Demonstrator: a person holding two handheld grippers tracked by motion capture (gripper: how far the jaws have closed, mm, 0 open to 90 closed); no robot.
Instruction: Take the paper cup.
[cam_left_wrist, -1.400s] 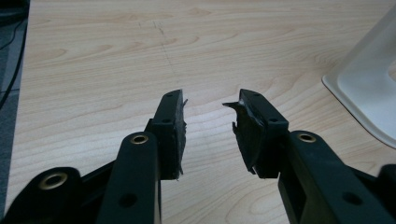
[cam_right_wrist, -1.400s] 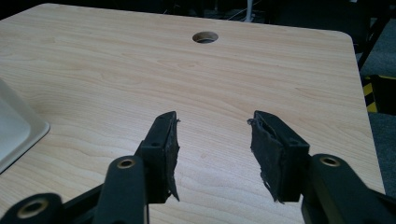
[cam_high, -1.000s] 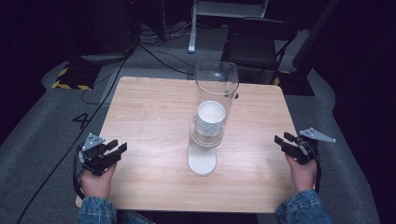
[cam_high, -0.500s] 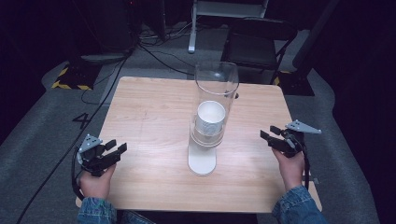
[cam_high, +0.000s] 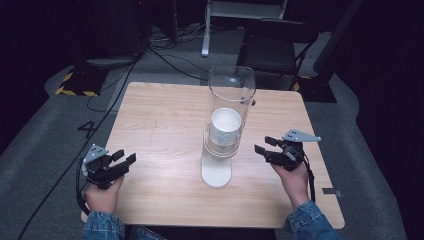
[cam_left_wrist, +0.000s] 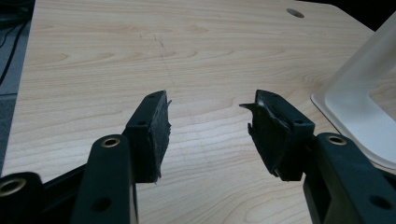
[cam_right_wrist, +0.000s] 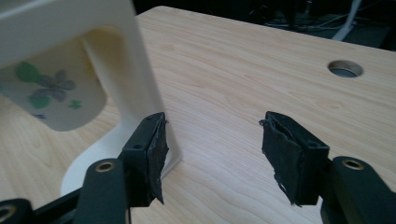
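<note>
Right gripper (cam_right_wrist: 212, 135), like left gripper (cam_left_wrist: 208, 123), gapes wide and empty; its view reveals flowers on the cup (cam_right_wrist: 53, 95).

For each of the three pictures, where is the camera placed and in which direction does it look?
High view: fixed above the person's side, looking forward and down at the wooden table, the cup dispenser, both hands, the left gripper and the right gripper.
Left gripper view: rides on the left gripper, looking across the table between its open jaws.
Right gripper view: rides on the right gripper, facing the dispenser's stand and a flowered paper cup.
Shared: both gripper views show the white dispenser base.
</note>
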